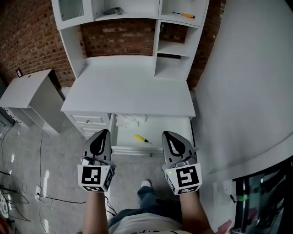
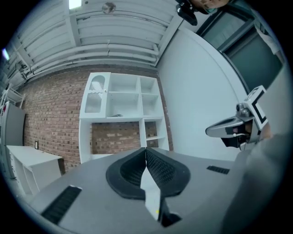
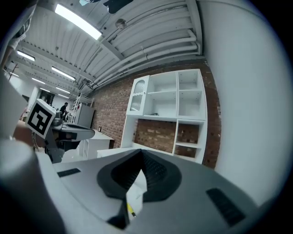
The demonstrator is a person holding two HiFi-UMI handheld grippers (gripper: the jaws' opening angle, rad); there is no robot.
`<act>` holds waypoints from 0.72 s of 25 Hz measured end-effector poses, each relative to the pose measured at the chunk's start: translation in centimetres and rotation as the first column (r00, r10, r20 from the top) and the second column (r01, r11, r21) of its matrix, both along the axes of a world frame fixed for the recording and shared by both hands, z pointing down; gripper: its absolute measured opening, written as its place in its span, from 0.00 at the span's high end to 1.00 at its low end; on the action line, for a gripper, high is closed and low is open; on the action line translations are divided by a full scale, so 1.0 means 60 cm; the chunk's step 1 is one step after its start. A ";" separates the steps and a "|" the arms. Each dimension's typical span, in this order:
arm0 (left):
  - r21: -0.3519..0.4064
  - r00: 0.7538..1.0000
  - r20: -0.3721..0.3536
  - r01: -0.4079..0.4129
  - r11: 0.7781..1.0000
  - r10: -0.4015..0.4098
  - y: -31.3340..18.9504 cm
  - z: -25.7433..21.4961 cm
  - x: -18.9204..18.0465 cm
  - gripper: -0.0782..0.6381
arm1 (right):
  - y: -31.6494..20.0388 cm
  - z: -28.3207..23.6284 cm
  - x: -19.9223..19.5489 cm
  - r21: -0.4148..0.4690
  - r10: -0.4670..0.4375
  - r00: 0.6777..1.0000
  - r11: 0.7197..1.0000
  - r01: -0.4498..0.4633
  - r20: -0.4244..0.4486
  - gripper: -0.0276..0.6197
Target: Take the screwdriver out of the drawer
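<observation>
A yellow-handled screwdriver [image 1: 143, 139] lies in the open white drawer [image 1: 183, 125] under the desk top. My left gripper [image 1: 106, 133] hovers over the drawer's front left corner, jaws shut and empty. The right gripper [image 1: 166, 135] hangs just right of the screwdriver, also shut with nothing in it. Both point level toward the desk. In the left gripper view the left gripper [image 2: 145, 150] has its pads meeting, and the right gripper [image 2: 231, 130] shows at the side. The right gripper view shows the right gripper [image 3: 140, 151] closed and the left gripper [image 3: 68, 133] beside it.
A white desk [image 1: 130, 87] with a shelf hutch stands against a brick wall. An orange screwdriver [image 1: 184, 15] and a grey tool [image 1: 113, 11] lie on upper shelves. Crumpled white material [image 1: 130, 120] sits at the drawer's back. A white cabinet [image 1: 32, 93] stands left, a curved white wall [image 1: 247, 91] right.
</observation>
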State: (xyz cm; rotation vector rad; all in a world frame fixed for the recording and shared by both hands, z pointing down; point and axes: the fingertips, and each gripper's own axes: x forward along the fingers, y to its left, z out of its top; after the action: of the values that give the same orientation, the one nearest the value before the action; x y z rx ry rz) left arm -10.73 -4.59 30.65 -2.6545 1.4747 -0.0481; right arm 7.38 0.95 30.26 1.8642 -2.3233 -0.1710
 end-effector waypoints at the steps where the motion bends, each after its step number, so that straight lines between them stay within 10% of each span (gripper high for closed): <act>1: 0.000 1.000 0.003 0.006 1.000 -0.006 -0.018 0.001 0.009 0.87 | -0.021 0.002 0.012 -0.006 -0.004 1.000 1.000 0.004 0.002 0.94; 11: -0.075 0.997 0.012 0.073 0.995 -0.073 -0.172 0.038 0.048 0.87 | -0.210 0.075 0.073 -0.166 -0.035 0.999 0.985 0.040 0.029 0.93; 14: -0.104 0.997 0.007 0.081 0.991 -0.080 -0.205 0.054 0.052 0.87 | -0.241 0.106 0.068 -0.223 -0.082 0.995 0.970 0.091 0.051 0.59; 18: -0.125 0.997 0.011 0.073 0.990 -0.072 -0.243 0.074 0.061 0.87 | -0.274 0.155 0.055 -0.301 -0.155 0.987 0.941 0.157 0.028 0.45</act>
State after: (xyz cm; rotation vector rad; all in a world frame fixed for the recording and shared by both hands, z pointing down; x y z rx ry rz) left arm -7.09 -19.16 35.08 -2.6925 1.6169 -0.1601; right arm 10.68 -15.46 39.55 1.5378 -2.3423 0.1632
